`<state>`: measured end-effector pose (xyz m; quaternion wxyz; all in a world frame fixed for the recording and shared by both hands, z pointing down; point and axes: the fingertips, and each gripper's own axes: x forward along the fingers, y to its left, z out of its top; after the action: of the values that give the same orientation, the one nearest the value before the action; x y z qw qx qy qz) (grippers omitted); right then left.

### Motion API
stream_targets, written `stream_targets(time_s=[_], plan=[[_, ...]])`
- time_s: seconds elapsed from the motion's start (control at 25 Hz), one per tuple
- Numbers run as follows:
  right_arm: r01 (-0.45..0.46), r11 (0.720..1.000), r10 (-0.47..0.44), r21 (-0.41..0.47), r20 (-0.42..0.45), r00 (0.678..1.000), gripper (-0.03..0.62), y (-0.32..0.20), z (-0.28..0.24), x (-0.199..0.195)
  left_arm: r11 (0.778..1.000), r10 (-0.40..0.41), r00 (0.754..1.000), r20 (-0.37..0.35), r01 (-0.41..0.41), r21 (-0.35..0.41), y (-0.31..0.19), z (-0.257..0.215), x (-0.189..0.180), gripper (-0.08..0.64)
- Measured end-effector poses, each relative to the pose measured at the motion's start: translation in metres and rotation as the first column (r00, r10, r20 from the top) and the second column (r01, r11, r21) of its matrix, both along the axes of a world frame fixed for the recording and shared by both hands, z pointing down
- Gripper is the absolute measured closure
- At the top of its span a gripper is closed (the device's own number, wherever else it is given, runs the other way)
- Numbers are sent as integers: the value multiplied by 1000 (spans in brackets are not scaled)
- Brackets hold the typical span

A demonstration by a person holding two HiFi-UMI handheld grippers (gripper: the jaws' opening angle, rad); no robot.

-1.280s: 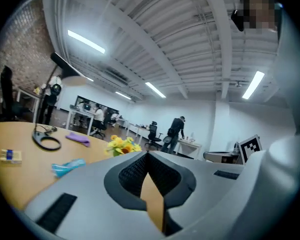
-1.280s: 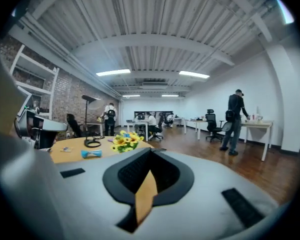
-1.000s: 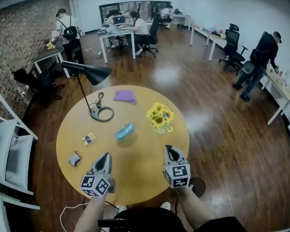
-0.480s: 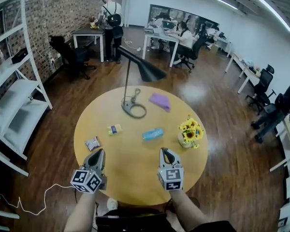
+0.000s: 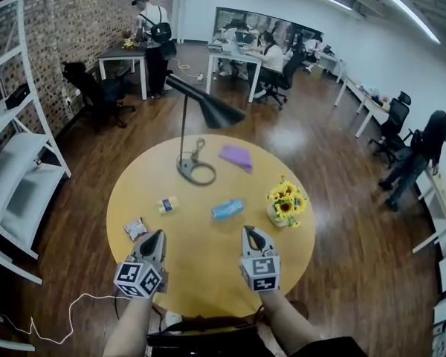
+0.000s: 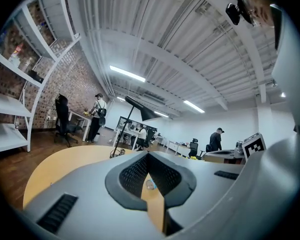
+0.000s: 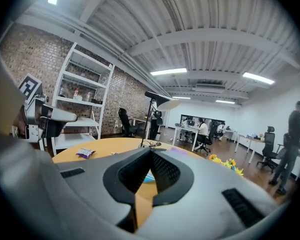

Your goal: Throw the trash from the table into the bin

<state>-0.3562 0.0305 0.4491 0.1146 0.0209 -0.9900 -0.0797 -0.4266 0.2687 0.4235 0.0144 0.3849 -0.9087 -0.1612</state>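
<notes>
Just left of the left tool (image 5: 157,236), its jaws pressed together on nothing, a purple-and-white snack wrapper (image 5: 135,228) lies on the round yellow desk (image 5: 208,255). The right tool (image 5: 250,233) is likewise closed and empty. Beyond it, a light blue crumpled wrapper (image 5: 227,209) sits near a sunflower pot (image 5: 285,201), which a careless reach could topple. No bin shows.

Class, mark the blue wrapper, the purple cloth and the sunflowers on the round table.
blue wrapper (image 5: 227,209), head view, on its middle.
purple cloth (image 5: 236,157), head view, on its centre.
sunflowers (image 5: 285,198), head view, on the yellow blooms.
</notes>
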Motion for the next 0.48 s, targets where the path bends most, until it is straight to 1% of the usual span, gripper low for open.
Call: stream_targets(time_s=[0.32, 0.48], plan=[[-6, 1000, 6, 0, -2, 1000, 591, -3, 1, -5, 1000, -16, 1000, 2, 16, -4, -1, 0, -15, 560], [-13, 1000, 12, -18, -9, 1000, 591, -2, 4, -13, 1000, -13, 1000, -28, 13, 15, 2, 11, -24, 560]])
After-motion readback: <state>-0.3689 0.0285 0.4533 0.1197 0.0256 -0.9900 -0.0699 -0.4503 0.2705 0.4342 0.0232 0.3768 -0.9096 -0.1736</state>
